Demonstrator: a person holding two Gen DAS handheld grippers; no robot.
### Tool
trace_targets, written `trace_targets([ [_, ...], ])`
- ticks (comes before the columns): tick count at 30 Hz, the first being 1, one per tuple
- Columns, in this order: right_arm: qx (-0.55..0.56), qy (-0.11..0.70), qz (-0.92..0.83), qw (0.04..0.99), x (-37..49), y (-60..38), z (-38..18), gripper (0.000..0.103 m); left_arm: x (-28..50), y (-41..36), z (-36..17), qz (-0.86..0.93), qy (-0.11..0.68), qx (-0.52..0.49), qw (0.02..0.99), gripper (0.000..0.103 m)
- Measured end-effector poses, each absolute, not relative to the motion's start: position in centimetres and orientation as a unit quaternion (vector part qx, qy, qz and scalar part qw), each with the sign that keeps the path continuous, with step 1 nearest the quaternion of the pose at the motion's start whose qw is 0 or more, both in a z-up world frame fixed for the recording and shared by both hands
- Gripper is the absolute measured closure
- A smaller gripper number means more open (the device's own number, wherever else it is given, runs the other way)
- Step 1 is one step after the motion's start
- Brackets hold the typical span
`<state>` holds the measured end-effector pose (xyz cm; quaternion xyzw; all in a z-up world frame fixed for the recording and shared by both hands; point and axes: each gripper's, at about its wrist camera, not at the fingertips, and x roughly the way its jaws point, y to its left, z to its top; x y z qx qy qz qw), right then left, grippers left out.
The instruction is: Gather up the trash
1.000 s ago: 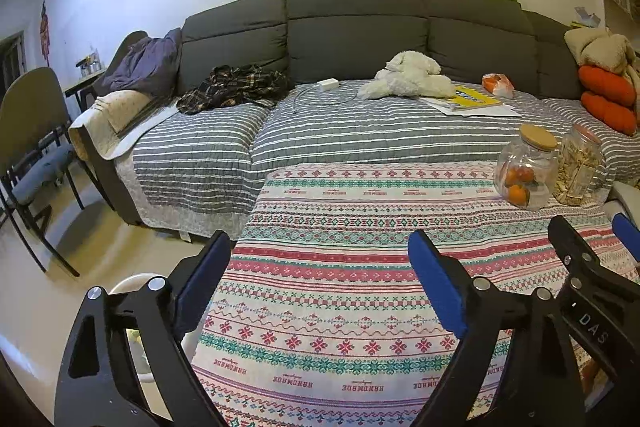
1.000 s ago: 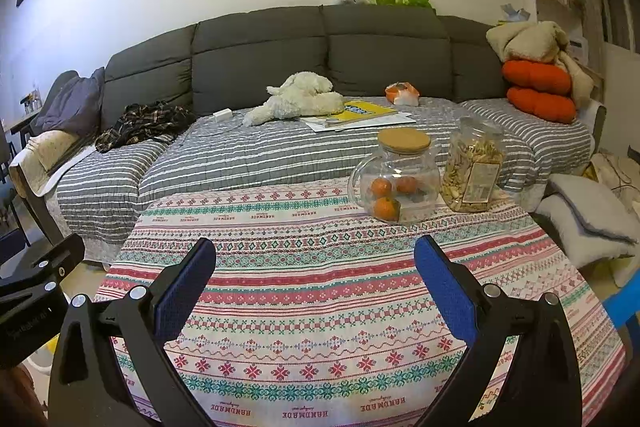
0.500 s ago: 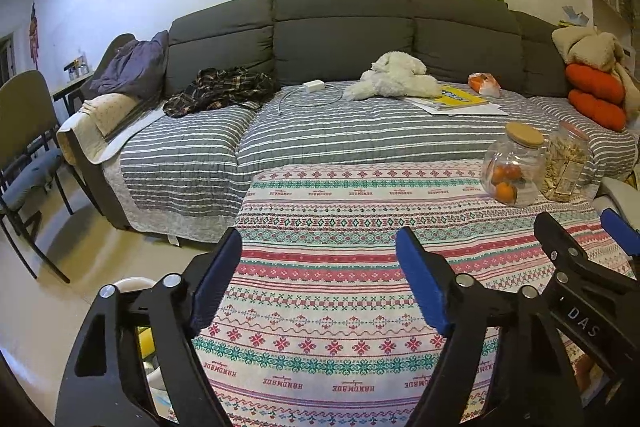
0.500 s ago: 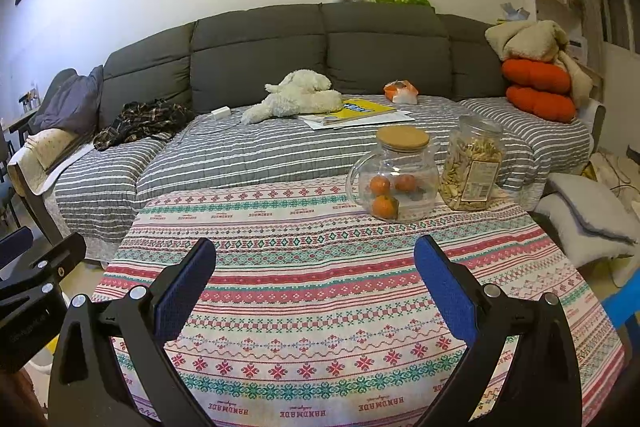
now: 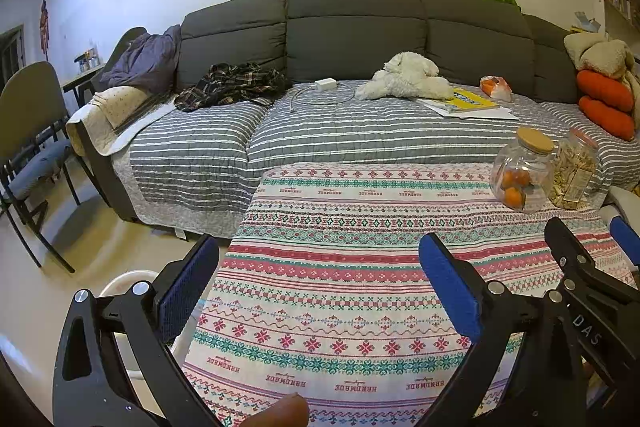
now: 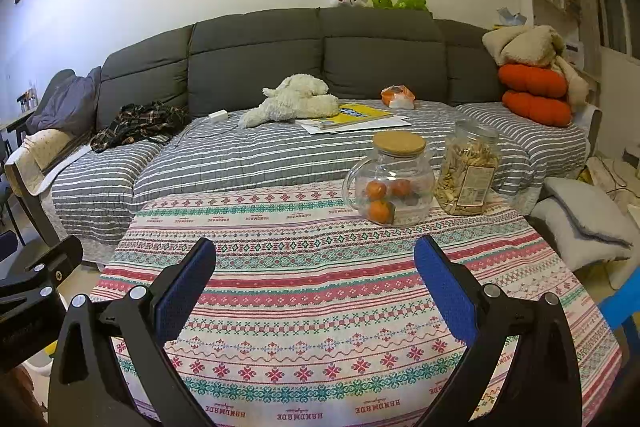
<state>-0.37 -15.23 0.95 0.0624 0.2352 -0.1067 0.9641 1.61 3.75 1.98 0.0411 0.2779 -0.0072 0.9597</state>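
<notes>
My left gripper (image 5: 320, 283) is open and empty above the near left part of the patterned tablecloth (image 5: 360, 247). My right gripper (image 6: 316, 283) is open and empty over the cloth's near middle (image 6: 320, 267); it also shows at the right edge of the left wrist view (image 5: 588, 255). An orange and white crumpled bag (image 5: 496, 87) lies on the sofa by the backrest, also in the right wrist view (image 6: 397, 96). A white bin rim (image 5: 120, 281) shows on the floor left of the table.
A glass jar of oranges (image 6: 390, 183) and a snack jar (image 6: 468, 175) stand at the table's far right. The sofa (image 5: 352, 27) holds a plush dog (image 5: 404, 79), books (image 5: 468, 103), a plaid shirt (image 5: 232, 87), a charger (image 5: 325, 83). A chair (image 5: 32, 147) stands left.
The left gripper has shifted a little left and back, so the table sits further right in its view. The right gripper has barely moved. Both stay open.
</notes>
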Motion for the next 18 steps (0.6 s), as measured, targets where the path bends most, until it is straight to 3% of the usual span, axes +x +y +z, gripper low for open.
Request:
trace_targets([
  [18, 0.064, 0.237, -0.104, 0.964, -0.22, -15.20, 0.87, 0.006, 1.85, 3.75, 1.59, -0.005, 0.287, 0.046, 0.957, 0.007],
])
